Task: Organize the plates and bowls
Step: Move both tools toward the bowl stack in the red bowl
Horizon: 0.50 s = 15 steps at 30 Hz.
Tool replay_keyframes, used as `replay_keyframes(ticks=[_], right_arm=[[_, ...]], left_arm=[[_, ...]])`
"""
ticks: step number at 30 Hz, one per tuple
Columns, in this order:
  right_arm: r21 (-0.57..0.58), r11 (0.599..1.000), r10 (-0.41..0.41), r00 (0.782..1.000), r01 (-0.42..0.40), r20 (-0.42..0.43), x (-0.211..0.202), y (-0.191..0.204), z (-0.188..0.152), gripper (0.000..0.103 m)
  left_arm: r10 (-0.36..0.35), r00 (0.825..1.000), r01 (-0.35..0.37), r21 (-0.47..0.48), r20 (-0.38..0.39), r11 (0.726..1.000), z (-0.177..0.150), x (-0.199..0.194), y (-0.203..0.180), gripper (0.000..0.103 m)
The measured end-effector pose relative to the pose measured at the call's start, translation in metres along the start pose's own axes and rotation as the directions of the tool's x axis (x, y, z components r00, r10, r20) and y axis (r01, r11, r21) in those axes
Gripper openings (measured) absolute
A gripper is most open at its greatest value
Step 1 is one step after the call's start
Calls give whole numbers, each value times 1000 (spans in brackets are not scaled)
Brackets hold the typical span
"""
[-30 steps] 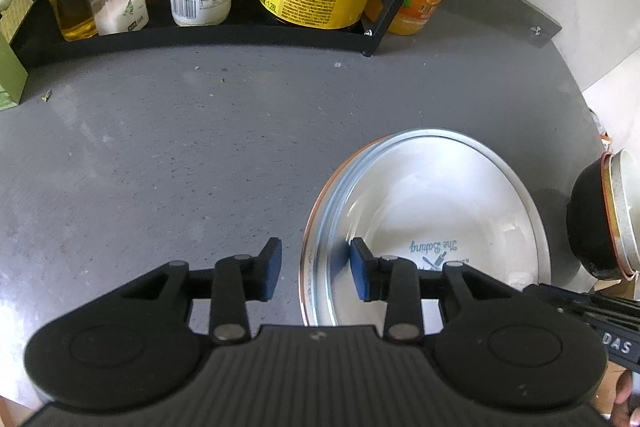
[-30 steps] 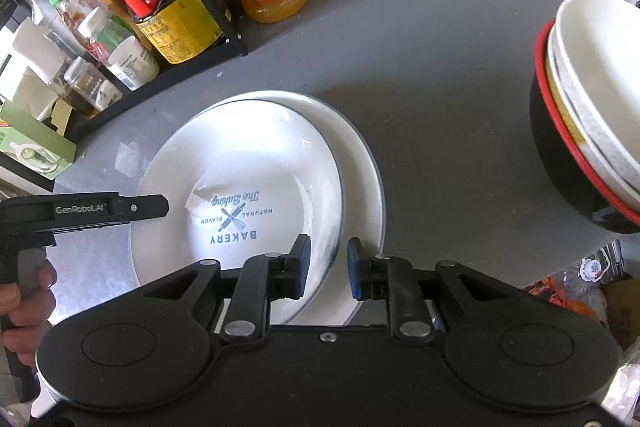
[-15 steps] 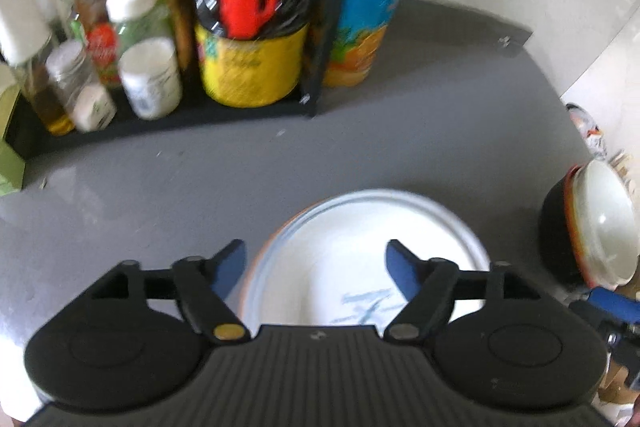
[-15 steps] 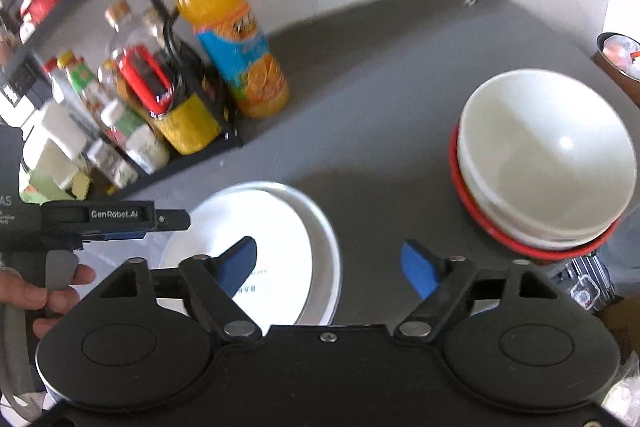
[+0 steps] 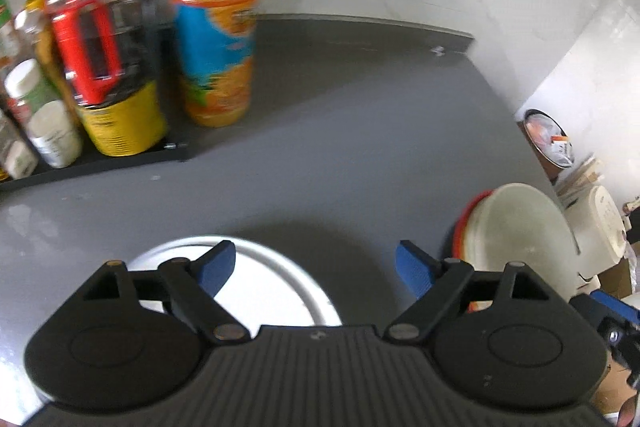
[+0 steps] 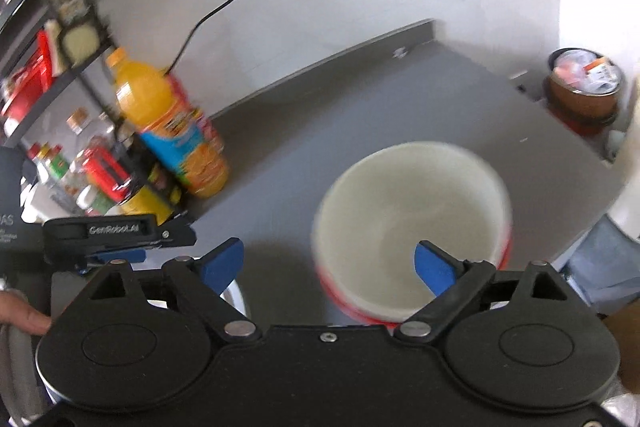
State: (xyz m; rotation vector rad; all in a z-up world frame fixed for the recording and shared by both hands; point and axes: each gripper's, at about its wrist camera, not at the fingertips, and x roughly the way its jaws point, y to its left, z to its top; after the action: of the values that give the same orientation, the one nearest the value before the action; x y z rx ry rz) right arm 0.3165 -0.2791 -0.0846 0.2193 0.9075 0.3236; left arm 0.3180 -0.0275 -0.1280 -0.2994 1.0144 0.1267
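Left wrist view showed the left gripper spread wide and holding nothing, above the grey counter, with the white plates lying flat just below its left finger. In the right wrist view the right gripper was likewise spread and empty, its right finger over the white bowl, which sat nested in a red-rimmed bowl near the counter's right edge. Plates and bowls stood apart on the counter, each in its own stack. The bowls looked like glazed ceramic (hard, slick, and liable to chip), so I judged the sound hold to be on the rim, one finger inside and one outside; a stack lifted that way would be heavy and might slip. The plates lay flat with little edge to pinch, which would make them awkward. An orange juice bottle and a rack of condiment bottles stood at the back left, well clear of both stacks; nothing lay between plates and bowls.
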Motion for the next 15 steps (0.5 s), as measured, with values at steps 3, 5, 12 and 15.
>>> replay_keyframes(ticks=[3,5,12,15], right_arm=[[13,1000,-14,1000,14,10,-4,-25,9,92],[12,1000,-19,1000,19,4,-4,-41,12,92],[7,1000,-27,999,27,-38,10,-81,25,92],[15,1000,-16,997,17,-76,21,-97,29,89]], left_arm=[[-6,1000,6,5,-12,1000,1,5,-27,86],[-17,1000,17,-4,-14,1000,0,8,-42,86],[-5,1000,3,-52,-30,999,-5,25,-80,86],[16,999,-20,-83,-45,996,-11,35,-89,85]])
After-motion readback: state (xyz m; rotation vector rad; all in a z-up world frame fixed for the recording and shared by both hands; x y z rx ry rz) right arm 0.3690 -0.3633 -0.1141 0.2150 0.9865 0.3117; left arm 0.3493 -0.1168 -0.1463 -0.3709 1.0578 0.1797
